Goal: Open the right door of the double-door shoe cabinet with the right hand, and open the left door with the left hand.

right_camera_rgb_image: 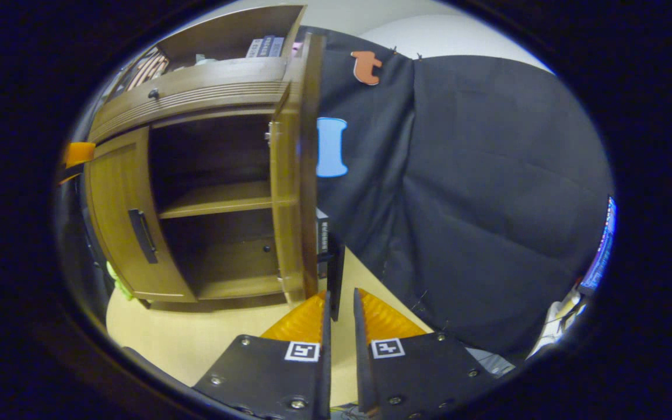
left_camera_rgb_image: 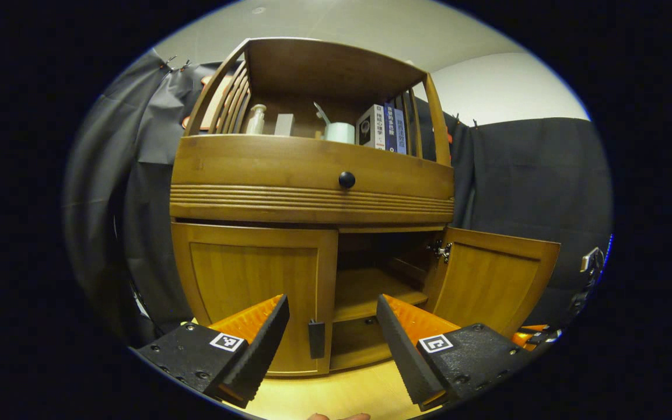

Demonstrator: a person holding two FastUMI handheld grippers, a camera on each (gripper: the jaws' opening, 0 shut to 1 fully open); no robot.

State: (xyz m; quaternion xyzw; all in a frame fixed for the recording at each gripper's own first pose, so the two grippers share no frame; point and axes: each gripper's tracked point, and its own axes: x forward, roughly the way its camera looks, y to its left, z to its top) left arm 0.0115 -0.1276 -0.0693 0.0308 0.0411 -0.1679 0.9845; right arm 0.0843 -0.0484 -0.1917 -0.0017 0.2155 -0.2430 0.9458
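Note:
The wooden shoe cabinet (left_camera_rgb_image: 312, 175) faces me in the left gripper view. Its left door (left_camera_rgb_image: 254, 280) is closed, with a dark handle (left_camera_rgb_image: 316, 338) near its inner edge. My left gripper (left_camera_rgb_image: 331, 329) is open just short of that handle, one finger on either side of it. The right door (left_camera_rgb_image: 490, 280) stands swung out, baring the inner shelf (left_camera_rgb_image: 371, 291). In the right gripper view that door (right_camera_rgb_image: 295, 175) shows edge-on, and my right gripper (right_camera_rgb_image: 340, 306) is shut on its dark handle (right_camera_rgb_image: 335, 268). Part of the left gripper (right_camera_rgb_image: 79, 153) peeks past the closed left door (right_camera_rgb_image: 126, 221).
A drawer with a round black knob (left_camera_rgb_image: 346, 179) sits above the doors. The top shelf holds books (left_camera_rgb_image: 382, 128), a white cup (left_camera_rgb_image: 340, 133) and a bottle (left_camera_rgb_image: 256, 119). Black cloth (right_camera_rgb_image: 487, 192) hangs behind and to the right. The floor (left_camera_rgb_image: 336, 391) is light wood.

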